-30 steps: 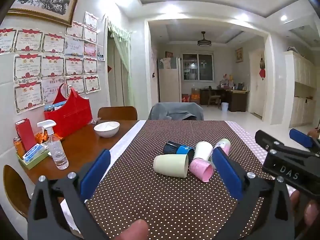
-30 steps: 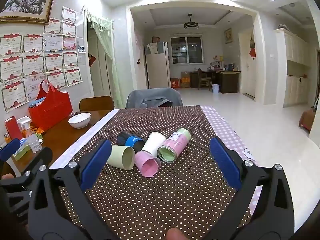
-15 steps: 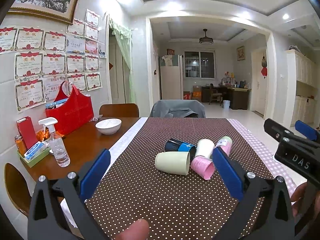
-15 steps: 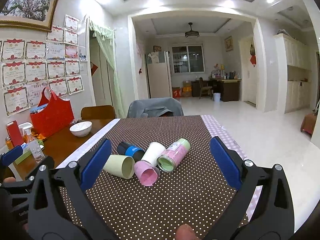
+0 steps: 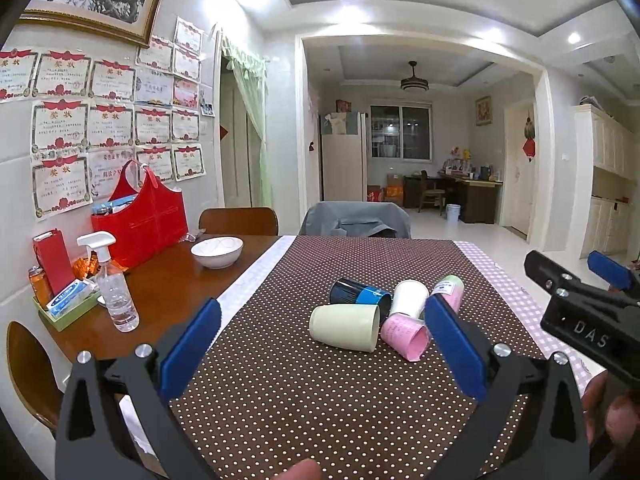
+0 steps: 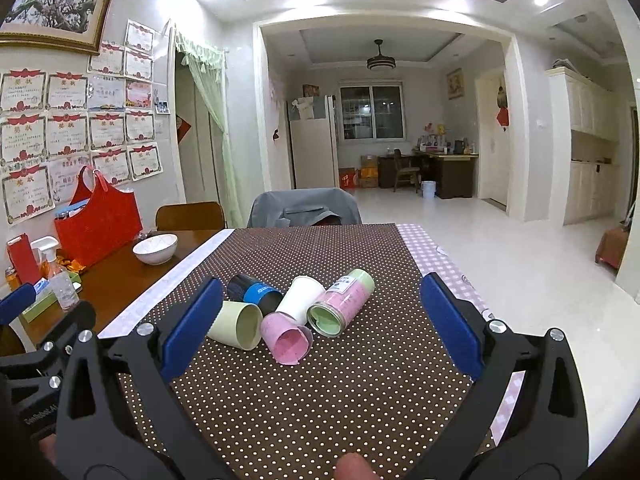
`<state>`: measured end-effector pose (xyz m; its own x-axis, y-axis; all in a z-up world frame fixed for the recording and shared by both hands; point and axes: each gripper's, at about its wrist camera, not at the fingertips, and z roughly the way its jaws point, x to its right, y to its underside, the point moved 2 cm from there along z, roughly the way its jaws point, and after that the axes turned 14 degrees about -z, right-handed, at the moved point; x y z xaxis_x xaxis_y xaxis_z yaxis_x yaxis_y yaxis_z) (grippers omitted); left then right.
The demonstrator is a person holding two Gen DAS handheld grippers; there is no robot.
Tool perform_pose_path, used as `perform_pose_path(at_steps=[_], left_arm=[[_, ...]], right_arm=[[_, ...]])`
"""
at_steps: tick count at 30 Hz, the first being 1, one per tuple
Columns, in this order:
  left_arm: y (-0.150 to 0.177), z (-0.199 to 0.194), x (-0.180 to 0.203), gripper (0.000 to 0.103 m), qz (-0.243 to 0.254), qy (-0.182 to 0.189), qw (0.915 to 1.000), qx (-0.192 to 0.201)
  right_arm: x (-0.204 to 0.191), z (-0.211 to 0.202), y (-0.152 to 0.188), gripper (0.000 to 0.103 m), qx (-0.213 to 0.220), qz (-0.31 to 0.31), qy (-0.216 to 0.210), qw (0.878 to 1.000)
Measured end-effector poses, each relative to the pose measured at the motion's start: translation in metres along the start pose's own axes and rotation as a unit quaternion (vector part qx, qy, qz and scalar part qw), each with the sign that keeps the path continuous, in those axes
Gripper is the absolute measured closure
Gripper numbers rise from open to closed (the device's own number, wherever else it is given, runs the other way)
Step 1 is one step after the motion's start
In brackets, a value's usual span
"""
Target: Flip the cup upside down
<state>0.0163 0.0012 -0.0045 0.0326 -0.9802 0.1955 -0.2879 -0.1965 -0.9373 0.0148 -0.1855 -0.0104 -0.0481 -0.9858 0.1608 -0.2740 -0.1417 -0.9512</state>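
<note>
On the brown polka-dot table runner (image 6: 320, 400), near the middle of the dining table, five cups lie on their sides in a loose huddle, touching one another. Nearest are a pale green cup (image 5: 345, 327) and a pink cup (image 6: 285, 338), both with open mouths facing toward the right-hand camera. Behind them lie a dark cup with a blue band (image 6: 253, 291), a white cup (image 6: 301, 298) and a pink-and-green cup with a label (image 6: 342, 303). None stands on its rim yet, so the flipping seems not to have begun; which cup is meant first cannot be told.

The left gripper (image 5: 320, 344) hovers short of the pile, its blue-padded tongs spread wide and empty, framing the pale green cup. The right gripper (image 6: 320, 320) hovers likewise, tongs wide apart, with the whole huddle between its pads in view. Both appear poised for an approach.

Off the runner, on bare wood to the left, sit a white bowl (image 5: 217, 251), a spray bottle (image 5: 113, 288) and a red bag (image 5: 146, 220).
</note>
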Motion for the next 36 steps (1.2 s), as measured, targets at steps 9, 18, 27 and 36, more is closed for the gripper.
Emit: perform_pose_path(at_steps=[9, 18, 27, 36], left_arm=[[0.0041, 0.0041, 0.0013, 0.004, -0.003, 0.007, 1.0, -0.004], [0.0041, 0.0031, 0.0001, 0.004, -0.007, 0.006, 1.0, -0.001], [0.0042, 0.0034, 0.0, 0.004, -0.007, 0.007, 0.9999, -0.002], [0.0064, 0.007, 0.0005, 0.004, -0.007, 0.008, 0.9999, -0.007]], right_arm=[[0.0039, 0.0015, 0.0002, 0.006, -0.001, 0.001, 0.003, 1.0], [0.0016, 0.0021, 0.0033, 0.006, -0.003, -0.002, -0.005, 1.0], [0.0006, 0.0028, 0.0048, 0.006, -0.005, -0.002, -0.006, 1.0], [0.0006, 0.0066, 0.0067, 0.006, -0.009, -0.004, -0.008, 1.0]])
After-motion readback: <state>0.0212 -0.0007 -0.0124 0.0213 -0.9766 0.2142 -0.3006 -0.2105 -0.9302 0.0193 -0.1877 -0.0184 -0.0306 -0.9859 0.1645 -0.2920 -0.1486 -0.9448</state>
